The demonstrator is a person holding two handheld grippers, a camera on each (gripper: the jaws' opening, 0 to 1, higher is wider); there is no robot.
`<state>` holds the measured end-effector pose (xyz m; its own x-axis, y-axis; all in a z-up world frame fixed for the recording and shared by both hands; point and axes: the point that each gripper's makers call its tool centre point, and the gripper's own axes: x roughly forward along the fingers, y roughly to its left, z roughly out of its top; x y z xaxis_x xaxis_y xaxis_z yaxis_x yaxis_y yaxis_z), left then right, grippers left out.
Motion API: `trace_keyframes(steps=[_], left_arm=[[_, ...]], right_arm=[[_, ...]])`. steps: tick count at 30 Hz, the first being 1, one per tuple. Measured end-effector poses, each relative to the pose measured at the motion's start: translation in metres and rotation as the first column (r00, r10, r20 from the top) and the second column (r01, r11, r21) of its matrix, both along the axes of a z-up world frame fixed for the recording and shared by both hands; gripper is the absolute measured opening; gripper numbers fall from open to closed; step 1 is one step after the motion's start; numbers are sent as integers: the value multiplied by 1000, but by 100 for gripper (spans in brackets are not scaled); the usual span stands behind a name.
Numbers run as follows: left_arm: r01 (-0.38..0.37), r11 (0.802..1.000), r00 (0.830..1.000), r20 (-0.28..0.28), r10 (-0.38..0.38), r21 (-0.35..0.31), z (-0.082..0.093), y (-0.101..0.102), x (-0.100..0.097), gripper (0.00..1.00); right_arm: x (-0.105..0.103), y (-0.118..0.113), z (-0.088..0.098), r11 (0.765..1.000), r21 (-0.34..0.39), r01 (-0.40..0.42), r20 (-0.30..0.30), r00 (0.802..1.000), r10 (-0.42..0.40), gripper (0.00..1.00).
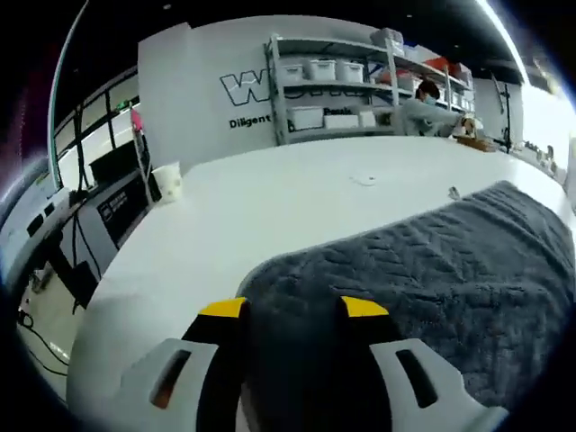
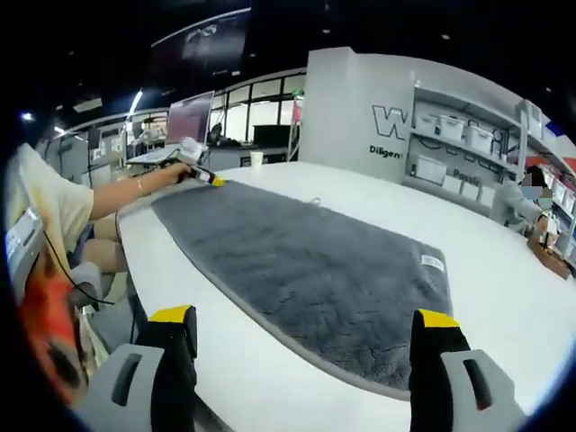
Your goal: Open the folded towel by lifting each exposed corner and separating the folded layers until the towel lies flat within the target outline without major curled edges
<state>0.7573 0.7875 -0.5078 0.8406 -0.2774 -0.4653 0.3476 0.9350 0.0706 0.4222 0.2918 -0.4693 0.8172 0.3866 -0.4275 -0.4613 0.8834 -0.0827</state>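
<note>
The left gripper (image 1: 292, 310) has its jaws clamped on a corner of the grey towel (image 2: 297, 261), which lies spread along the white tabletop (image 2: 504, 270); the right gripper (image 2: 306, 328) hovers with jaws wide apart over the near edge; best draw the held corner outward, low and taut, to flatten curls.

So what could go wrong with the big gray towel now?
The left gripper is pinching one end of the towel. If it tugs sideways, the towel could bunch up or fold over again. The long edge lies close to the table's near edge, so a pull that way might drag it off. The right gripper hangs open and holds nothing, so the end with the small label is free to slide.
</note>
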Motion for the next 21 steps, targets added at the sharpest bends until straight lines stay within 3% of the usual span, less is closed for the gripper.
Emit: trace_keyframes(steps=[4,7,8,11,14,21], left_arm=[[66,995,997,42,-63,-77,18,-17,-39,56],[131,982,991,29,-128,-136,22,-30,-77,74],[162,976,987,11,-163,-142,20,-34,-101,79],[178,979,984,7,-178,-98,15,-29,-136,82],[213,966,975,-40,-220,-145,7,-29,-178,93],[244,961,967,-38,-251,-130,4,-29,-241,100]], right_arm=[[0,2,5,1000,12,-6,9,1000,6,99],[1,1,7,1000,31,-1,13,1000,0,99],[1,1,8,999,33,1,13,1000,-2,99],[0,0,8,999,37,9,15,1000,-9,99],[-1,1,9,999,51,6,15,1000,-7,99],[-4,-1,3,998,58,22,0,1000,-22,99]])
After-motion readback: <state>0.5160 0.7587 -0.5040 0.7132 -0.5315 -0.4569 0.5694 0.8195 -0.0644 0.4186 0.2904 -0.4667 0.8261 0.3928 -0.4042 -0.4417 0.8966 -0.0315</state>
